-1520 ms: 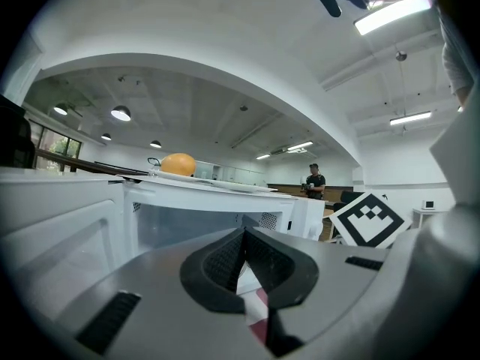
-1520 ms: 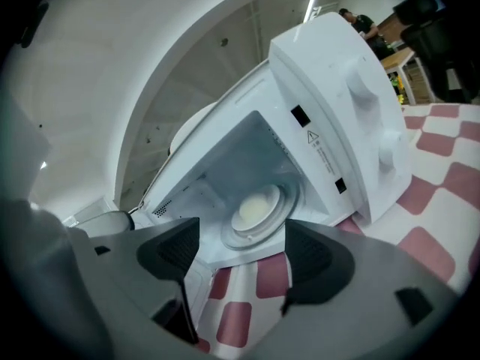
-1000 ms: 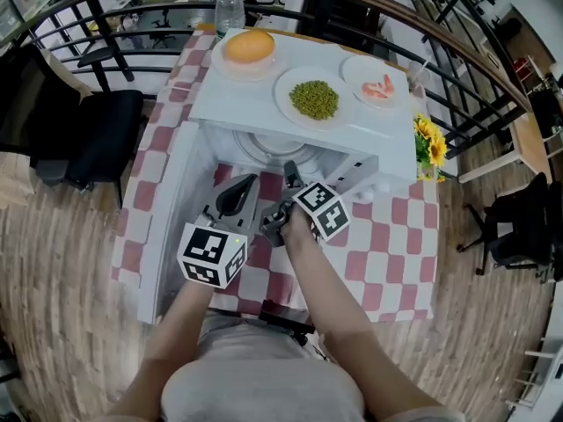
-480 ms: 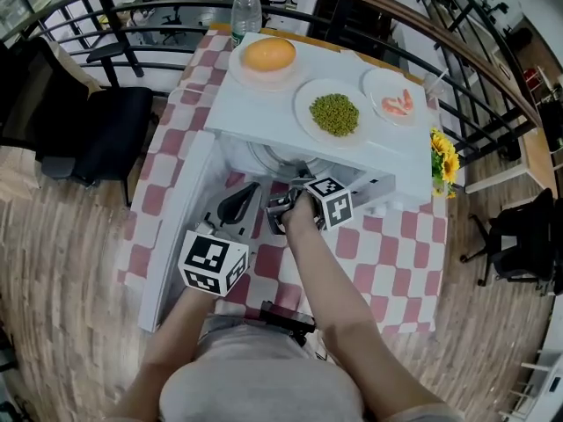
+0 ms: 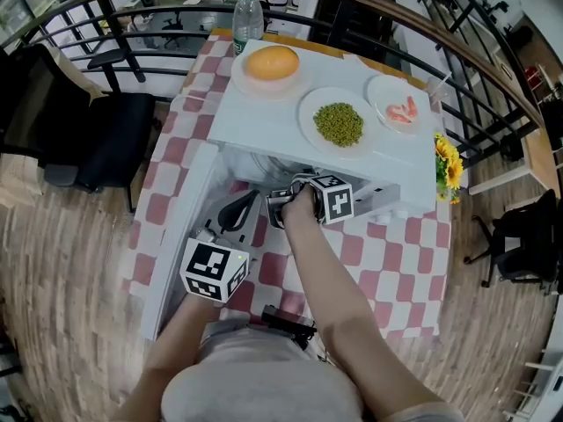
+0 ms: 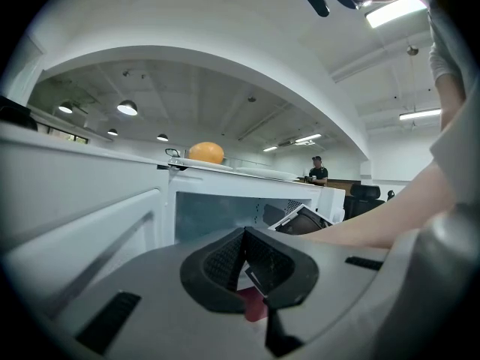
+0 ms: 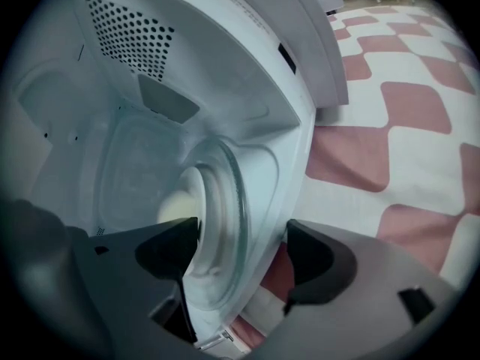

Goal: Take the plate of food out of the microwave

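From the head view, the white microwave [image 5: 255,117] is sitting upper centre on a red-and-white checked tabletop [image 5: 387,262], its door [image 5: 180,236] standing open at the left. The right tool [image 5: 288,192] is pointing into the cavity's mouth. The left tool [image 5: 242,207] is hanging just beside it, lower left.

In the left gripper view, the left tool [image 6: 247,265] is showing its jaws pressed together with nothing between them.

In the right gripper view, the right tool [image 7: 241,255] is holding its jaws wide apart, gripping nothing. The plate of food [image 7: 206,223] is lying inside the cavity on the glass turntable [image 7: 135,171], its rim showing in the gap between the jaws. The plate is round, so no long axis. In this rolled view its face is pointing frame-left. Print on the microwave's front is blurring past reading.
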A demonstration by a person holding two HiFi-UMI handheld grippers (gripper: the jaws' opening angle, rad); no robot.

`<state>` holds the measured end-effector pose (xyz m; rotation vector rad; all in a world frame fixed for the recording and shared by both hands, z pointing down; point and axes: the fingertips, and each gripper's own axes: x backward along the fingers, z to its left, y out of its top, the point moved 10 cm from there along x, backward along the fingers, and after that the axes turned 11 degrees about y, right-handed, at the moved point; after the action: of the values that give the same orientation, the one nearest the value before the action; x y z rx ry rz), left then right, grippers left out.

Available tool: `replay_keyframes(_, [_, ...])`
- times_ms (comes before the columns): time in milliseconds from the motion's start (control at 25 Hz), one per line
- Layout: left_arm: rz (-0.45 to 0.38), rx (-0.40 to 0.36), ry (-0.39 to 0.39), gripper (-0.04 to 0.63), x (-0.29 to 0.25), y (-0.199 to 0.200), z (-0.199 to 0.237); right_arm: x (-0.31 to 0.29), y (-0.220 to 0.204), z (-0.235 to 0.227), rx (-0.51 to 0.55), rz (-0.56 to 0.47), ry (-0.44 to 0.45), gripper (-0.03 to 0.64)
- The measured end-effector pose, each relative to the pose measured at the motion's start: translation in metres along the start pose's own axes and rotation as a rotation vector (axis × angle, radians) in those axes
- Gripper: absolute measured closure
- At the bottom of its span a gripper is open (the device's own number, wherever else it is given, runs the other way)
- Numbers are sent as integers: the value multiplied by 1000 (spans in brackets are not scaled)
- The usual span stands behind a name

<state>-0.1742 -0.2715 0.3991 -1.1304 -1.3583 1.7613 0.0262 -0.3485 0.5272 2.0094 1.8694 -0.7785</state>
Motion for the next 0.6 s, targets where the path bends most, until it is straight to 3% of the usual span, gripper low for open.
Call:
replay_keyframes(240, [-1,2,3,594,0,-1,0,-1,1,2,14,28,-10,243])
replay_keyframes(600, [-2,-4,-8,594,4,-3,-8,10,2,-8,55,74,50,264])
